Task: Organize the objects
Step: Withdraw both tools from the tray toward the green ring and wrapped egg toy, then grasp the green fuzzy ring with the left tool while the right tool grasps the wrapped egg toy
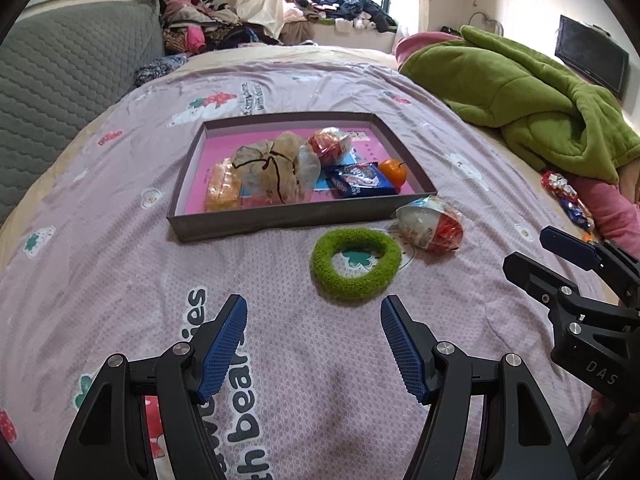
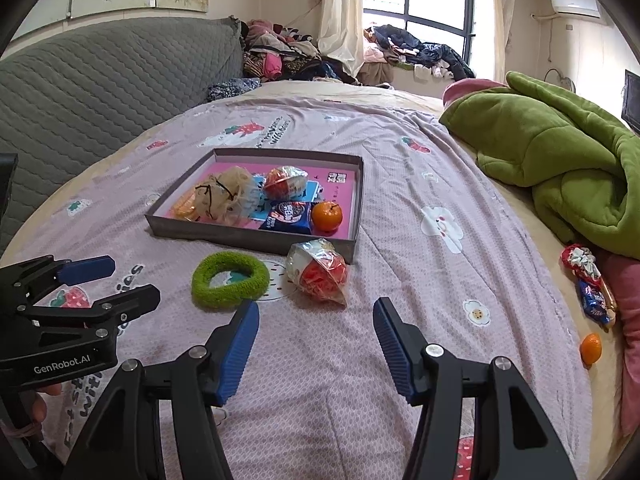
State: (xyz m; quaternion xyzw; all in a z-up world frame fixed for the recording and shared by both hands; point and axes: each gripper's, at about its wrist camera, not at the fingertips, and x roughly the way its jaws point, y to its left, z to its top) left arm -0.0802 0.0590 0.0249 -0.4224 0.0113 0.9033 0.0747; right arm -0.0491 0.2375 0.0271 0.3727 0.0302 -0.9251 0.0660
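A shallow grey box point(image 1: 280, 220) point(image 2: 248, 240) with a pink floor lies on the lilac bedspread. It holds a beige mesh pouf point(image 1: 268, 168), a wrapped red-and-white egg point(image 1: 330, 144), a blue snack packet point(image 1: 358, 180), a mandarin point(image 1: 393, 171) and an orange pack point(image 1: 222, 190). In front of the box lie a green fuzzy ring point(image 1: 356, 284) point(image 2: 224, 296) and a second wrapped egg point(image 1: 432, 226) point(image 2: 320, 276). My left gripper point(image 1: 314, 304) point(image 2: 134, 276) is open just short of the ring. My right gripper point(image 2: 317, 304) point(image 1: 528, 247) is open just short of the egg. Neither holds anything.
A green blanket point(image 2: 560, 168) is heaped at the right. Near the bed's right edge lie sweet wrappers point(image 2: 592, 284) and a loose mandarin point(image 2: 591, 347). A grey quilted headboard point(image 2: 100, 80) runs along the left. Clothes point(image 1: 208, 24) are piled at the back.
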